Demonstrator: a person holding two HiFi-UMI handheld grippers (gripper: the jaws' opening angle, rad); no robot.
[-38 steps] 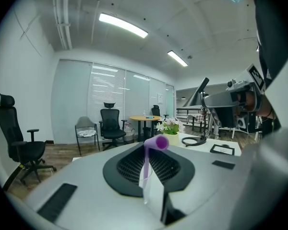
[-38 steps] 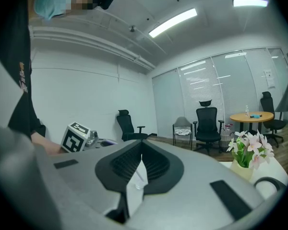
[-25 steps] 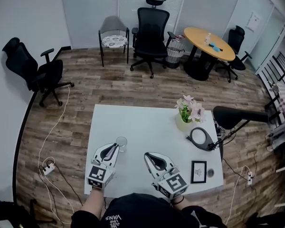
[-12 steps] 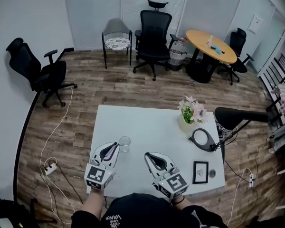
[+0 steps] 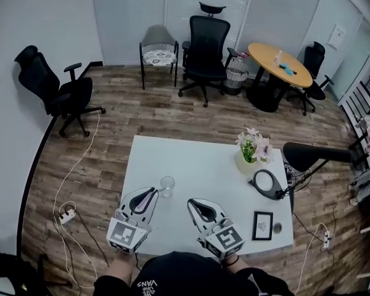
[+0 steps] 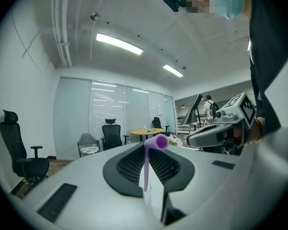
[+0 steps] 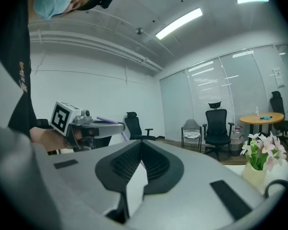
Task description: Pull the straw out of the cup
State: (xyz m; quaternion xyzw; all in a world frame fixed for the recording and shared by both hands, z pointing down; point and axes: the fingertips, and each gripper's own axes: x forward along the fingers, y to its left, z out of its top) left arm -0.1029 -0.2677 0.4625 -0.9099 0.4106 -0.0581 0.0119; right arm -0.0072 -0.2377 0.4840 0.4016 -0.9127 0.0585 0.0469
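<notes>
A clear glass cup (image 5: 167, 185) stands on the white table (image 5: 197, 159), near its front left. My left gripper (image 5: 152, 194) hovers just left of the cup, shut on a purple straw (image 5: 146, 198). In the left gripper view the straw (image 6: 147, 166) stands upright between the jaws, its bent top (image 6: 160, 142) pointing at the camera. No straw shows in the cup. My right gripper (image 5: 195, 203) hovers to the right of the cup, jaws together and holding nothing. The right gripper view shows the left gripper (image 7: 116, 124) with the straw (image 7: 107, 120) in it.
A vase of pink flowers (image 5: 251, 148) stands at the table's right. Beside it are a round ring lamp (image 5: 263, 182) and a black lamp head (image 5: 308, 153). A small framed card (image 5: 261, 225) lies at the front right. Office chairs and a round wooden table (image 5: 279, 63) stand beyond.
My left gripper has risen with the purple straw and now sits farther from the cup. The right gripper has stayed put.
</notes>
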